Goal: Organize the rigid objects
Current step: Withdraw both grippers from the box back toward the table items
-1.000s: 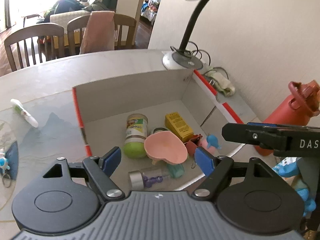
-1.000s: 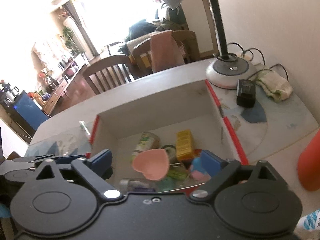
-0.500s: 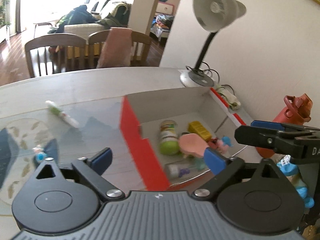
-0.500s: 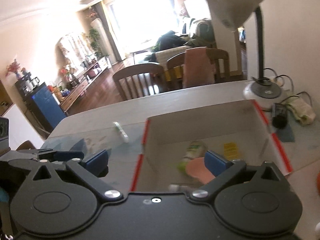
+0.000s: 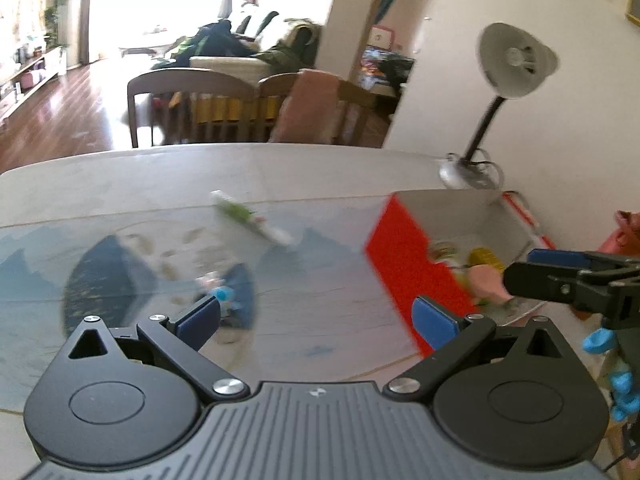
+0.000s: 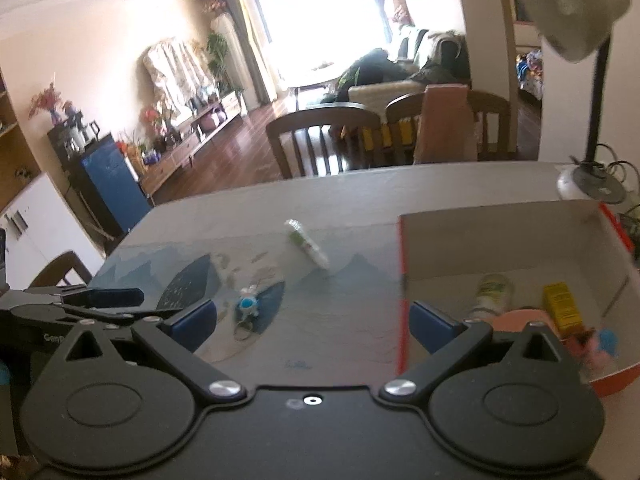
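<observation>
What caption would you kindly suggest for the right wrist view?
Open right gripper hovers over the table, facing a small blue figure and tube, red-edged box alongside.

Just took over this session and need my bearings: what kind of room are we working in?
It looks like a home dining and living area. Wooden dining chairs stand at the far side of the table, a sofa piled with clothes sits by a bright window, and a desk lamp stands beside the red-edged box.

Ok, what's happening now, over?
Left gripper open, empty. Right gripper open, empty. Small blue toy and green-white tube on the table mat, outside the red box. Nothing blocking them.
</observation>
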A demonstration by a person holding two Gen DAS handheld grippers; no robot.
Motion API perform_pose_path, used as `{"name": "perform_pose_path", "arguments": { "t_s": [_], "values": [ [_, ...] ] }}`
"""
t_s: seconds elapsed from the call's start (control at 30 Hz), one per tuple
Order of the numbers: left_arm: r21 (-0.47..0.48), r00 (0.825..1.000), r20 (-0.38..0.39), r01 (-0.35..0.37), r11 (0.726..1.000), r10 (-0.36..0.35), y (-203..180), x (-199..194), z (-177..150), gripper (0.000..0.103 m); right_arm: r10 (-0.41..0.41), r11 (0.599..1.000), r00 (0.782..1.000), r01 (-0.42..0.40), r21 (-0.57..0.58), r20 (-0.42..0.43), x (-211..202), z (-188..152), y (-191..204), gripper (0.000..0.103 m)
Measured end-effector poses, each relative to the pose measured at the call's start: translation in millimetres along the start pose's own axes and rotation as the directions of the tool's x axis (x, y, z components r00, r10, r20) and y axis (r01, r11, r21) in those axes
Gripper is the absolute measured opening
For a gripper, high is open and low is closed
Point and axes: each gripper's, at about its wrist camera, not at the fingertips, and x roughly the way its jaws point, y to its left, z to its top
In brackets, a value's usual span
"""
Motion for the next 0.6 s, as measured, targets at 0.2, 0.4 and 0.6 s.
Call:
{"name": "perform_pose_path", "arguments": {
  "t_s": [0.2,0.4,0.6],
  "values": [
    [-0.06,0.999,-0.019,-0.042,0.997,0.041,50,4,-9,0.103,-0.01,0.999,0.998,0.007,-0.049,-0.067,33,5,33,0.102],
    [-0.114,0.998,-0.062,-0.039,0.993,0.032,82,27,-20,0.103,-0.025,0.994,0.994,0.014,-0.106,-0.102,66,10,54,0.101],
    [-0.1,0.995,-0.056,-0.082,0.992,0.077,92,56,-21,0.103,-0.048,0.992,0.99,0.031,-0.123,-0.132,108,28,59,0.098]
  ]
}}
